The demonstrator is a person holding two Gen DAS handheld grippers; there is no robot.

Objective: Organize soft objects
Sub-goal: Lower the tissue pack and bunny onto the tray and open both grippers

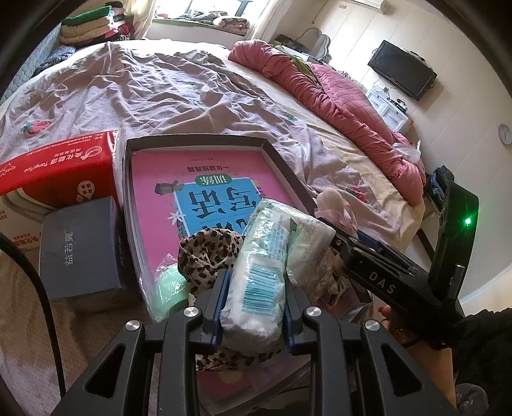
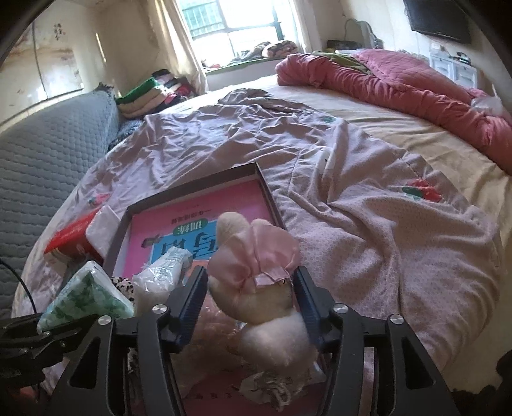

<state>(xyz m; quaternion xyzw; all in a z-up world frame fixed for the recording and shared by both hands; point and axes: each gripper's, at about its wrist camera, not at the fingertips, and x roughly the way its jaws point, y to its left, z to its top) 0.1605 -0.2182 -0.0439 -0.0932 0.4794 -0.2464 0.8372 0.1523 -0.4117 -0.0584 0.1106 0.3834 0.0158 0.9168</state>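
In the left wrist view my left gripper is shut on a white plastic-wrapped soft pack with a blue barcode, held over a shallow dark box with a pink book in it. Beside the pack lie a second greenish pack, a leopard-print cloth and a pale green round item. My right gripper stands open around a cream plush bunny with a pink bow. The bunny rests in the box, with a gap at the left pad. The right gripper also shows from the side.
A red carton and a grey box sit left of the dark box on the bed. A rumpled mauve sheet covers the bed, with a red quilt bunched at the far side. Folded clothes are stacked by the headboard.
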